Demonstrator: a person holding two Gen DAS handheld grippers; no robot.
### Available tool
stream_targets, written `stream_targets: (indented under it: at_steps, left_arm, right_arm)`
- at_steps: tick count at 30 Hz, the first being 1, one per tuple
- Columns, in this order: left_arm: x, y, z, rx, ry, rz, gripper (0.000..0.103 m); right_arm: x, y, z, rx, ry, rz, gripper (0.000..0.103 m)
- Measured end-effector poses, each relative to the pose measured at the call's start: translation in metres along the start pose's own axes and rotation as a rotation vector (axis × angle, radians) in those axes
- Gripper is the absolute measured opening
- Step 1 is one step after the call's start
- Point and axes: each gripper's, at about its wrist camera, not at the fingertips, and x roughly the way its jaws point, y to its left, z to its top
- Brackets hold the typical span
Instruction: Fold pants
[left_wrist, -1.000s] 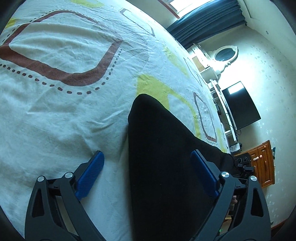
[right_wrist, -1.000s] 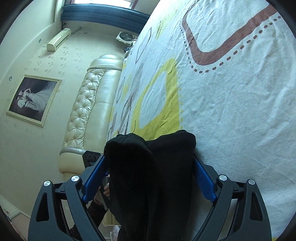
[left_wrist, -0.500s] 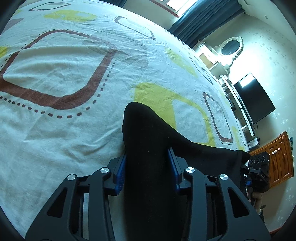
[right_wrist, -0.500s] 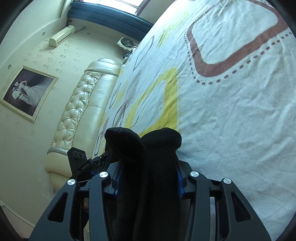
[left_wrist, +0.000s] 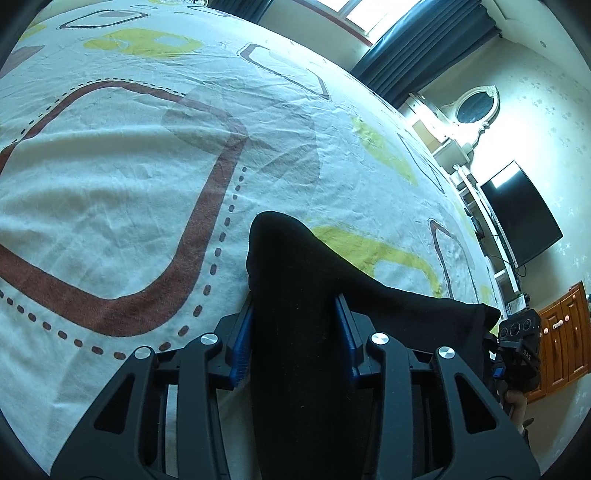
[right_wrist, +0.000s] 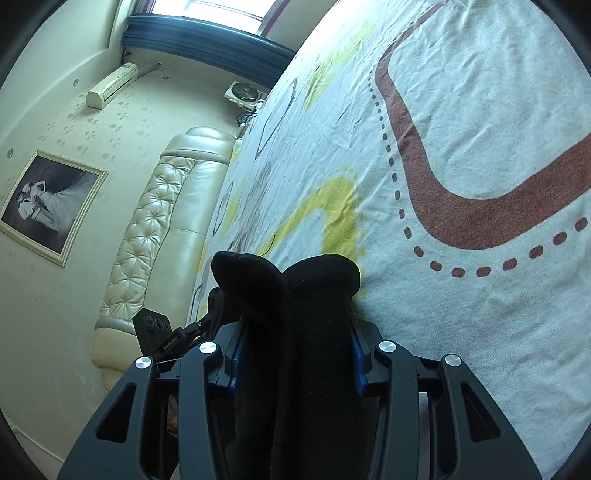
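The black pants (left_wrist: 295, 295) hang between both grippers above the patterned bed sheet (left_wrist: 129, 166). My left gripper (left_wrist: 295, 332) is shut on one corner of the pants, which bulges up past its blue pads. The cloth stretches right to the other gripper (left_wrist: 517, 343) at the frame edge. In the right wrist view my right gripper (right_wrist: 295, 339) is shut on a bunched double fold of the pants (right_wrist: 295, 288). The left gripper (right_wrist: 162, 332) shows at the left behind it.
The white sheet with brown and yellow shapes (right_wrist: 461, 166) covers the bed. A cream padded headboard (right_wrist: 166, 229) stands at one side. A television (left_wrist: 521, 214), a white dresser with an oval mirror (left_wrist: 476, 110) and a wooden cabinet (left_wrist: 565, 336) stand beyond the other side.
Both grippers have closed on the pants, from wide open one second ago. Both have lifted and moved forward over the sheet with the cloth.
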Motion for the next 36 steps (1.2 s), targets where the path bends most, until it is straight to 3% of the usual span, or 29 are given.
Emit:
stream_targets:
  at_steps: [4, 6, 10, 16, 21, 23, 25, 27, 31, 36]
  left_arm:
    - [0.000, 0.002, -0.002, 0.000, 0.000, -0.007, 0.042]
    - [-0.003, 0.001, -0.004, 0.008, 0.002, -0.005, 0.046]
    - [-0.016, -0.004, -0.016, 0.017, 0.027, -0.028, 0.076]
    - [-0.051, 0.002, -0.071, -0.058, 0.072, -0.113, 0.085]
    - [-0.072, 0.002, -0.116, -0.092, 0.075, -0.132, 0.085]
    - [-0.073, -0.008, -0.124, -0.038, 0.065, -0.099, 0.083]
    - [-0.072, -0.018, -0.129, 0.005, 0.052, -0.056, 0.064]
    - [-0.074, -0.021, -0.133, -0.001, 0.033, -0.040, 0.060]
    - [-0.080, -0.029, -0.133, 0.012, 0.033, -0.001, 0.052]
    - [-0.086, -0.027, -0.133, -0.003, 0.045, 0.008, 0.049]
  right_arm:
    - [-0.001, -0.002, -0.003, 0.009, -0.004, 0.003, 0.045]
    - [-0.003, -0.002, -0.005, 0.018, -0.001, 0.004, 0.051]
    - [-0.015, 0.003, -0.015, 0.014, 0.013, 0.012, 0.073]
    - [-0.033, 0.005, -0.054, 0.001, 0.110, 0.008, 0.078]
    - [-0.038, 0.013, -0.082, -0.051, 0.146, -0.018, 0.076]
    - [-0.036, 0.016, -0.085, -0.062, 0.140, -0.072, 0.061]
    - [-0.038, 0.012, -0.087, -0.037, 0.124, -0.082, 0.047]
    - [-0.043, 0.011, -0.088, -0.031, 0.111, -0.081, 0.041]
    - [-0.048, 0.014, -0.086, -0.027, 0.098, -0.078, 0.039]
    - [-0.051, 0.010, -0.086, -0.007, 0.096, -0.065, 0.039]
